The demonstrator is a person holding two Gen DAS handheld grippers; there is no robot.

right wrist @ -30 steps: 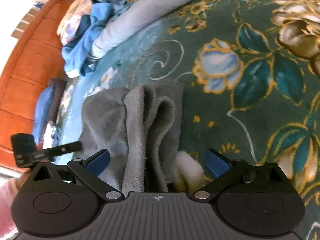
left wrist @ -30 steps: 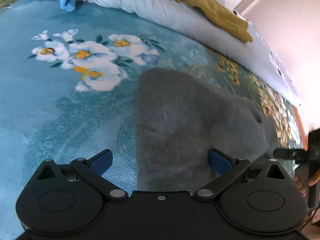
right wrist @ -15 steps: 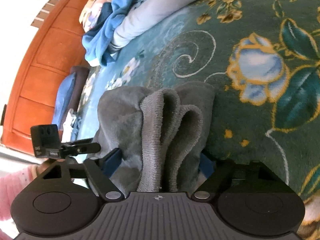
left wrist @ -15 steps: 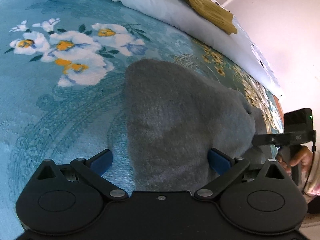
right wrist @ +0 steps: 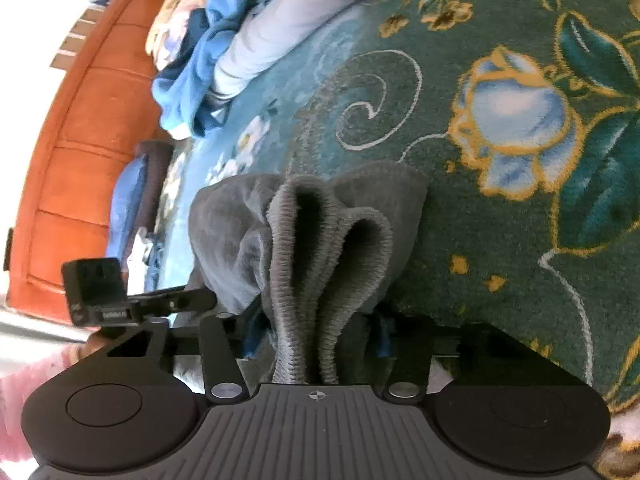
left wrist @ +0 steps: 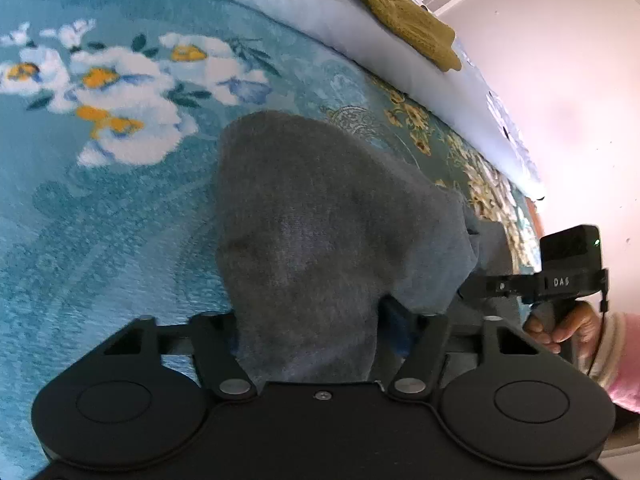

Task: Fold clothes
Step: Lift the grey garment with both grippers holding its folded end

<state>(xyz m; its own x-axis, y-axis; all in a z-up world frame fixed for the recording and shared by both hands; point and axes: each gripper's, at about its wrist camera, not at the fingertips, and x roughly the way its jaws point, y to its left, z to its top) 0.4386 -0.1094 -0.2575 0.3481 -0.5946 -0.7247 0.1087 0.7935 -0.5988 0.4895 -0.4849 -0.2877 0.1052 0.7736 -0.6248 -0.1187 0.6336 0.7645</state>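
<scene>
A grey fleece garment lies folded on the teal floral bedspread. My left gripper is shut on its near edge, the cloth bunched between the jaws. In the right wrist view the same grey garment shows its ribbed hem in folds, and my right gripper is shut on that hem. Each gripper shows in the other's view: the right one at the garment's far end, the left one at the left.
A rolled white quilt runs along the far side with a mustard garment on it. A blue garment pile lies by the orange wooden headboard. A pink wall stands beyond the bed.
Both grippers went from open to shut on the grey garment's edges. Both moved in over the cloth, which now bunches up between them.
</scene>
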